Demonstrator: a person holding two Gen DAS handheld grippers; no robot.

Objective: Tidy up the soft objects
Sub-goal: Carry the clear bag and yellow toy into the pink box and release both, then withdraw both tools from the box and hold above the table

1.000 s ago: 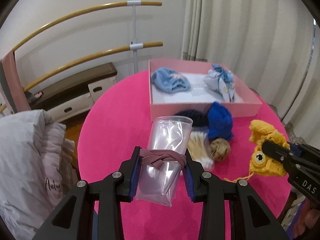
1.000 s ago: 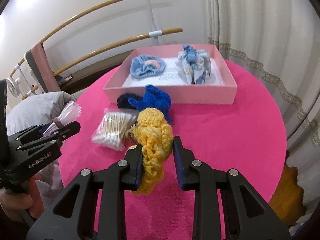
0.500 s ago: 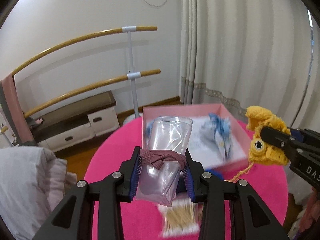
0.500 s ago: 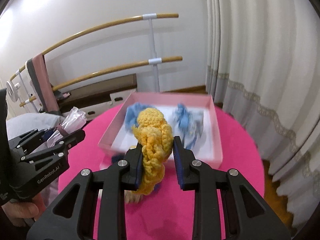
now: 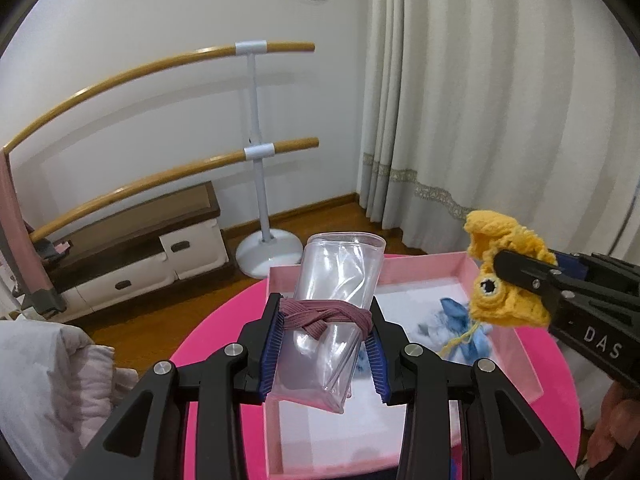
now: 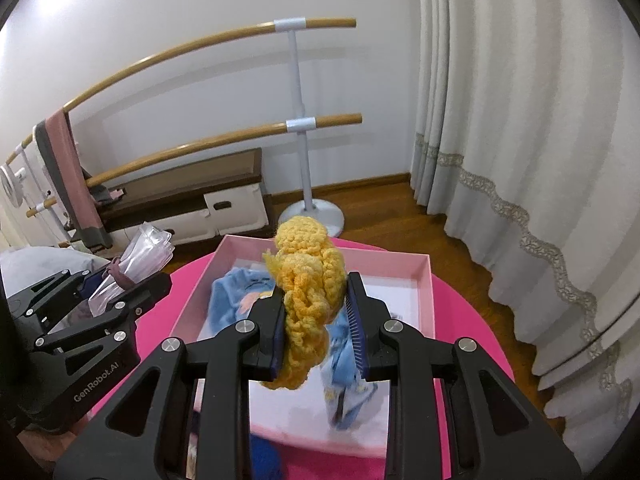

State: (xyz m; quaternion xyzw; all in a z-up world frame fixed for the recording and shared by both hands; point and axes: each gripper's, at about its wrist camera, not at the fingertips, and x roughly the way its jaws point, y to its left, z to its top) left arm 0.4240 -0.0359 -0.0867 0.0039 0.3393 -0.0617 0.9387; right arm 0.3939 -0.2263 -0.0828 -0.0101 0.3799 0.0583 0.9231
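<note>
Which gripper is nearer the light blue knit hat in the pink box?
Left. The left gripper hovers above the light blue knit hat's side; the right gripper hovers beside it, nearer the box's middle.

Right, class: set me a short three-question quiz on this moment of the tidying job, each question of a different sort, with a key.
1. True or false: the left gripper holds a clear plastic bag tied with a mauve band.
2. What is clamped in the right gripper? A) yellow crochet toy B) blue knitted hat C) cotton swabs
3. Fill in: both grippers are over the pink ____.

Key: 1 true; 2 A; 3 box. Light blue soft items already lie inside it, on the pink table.
</note>
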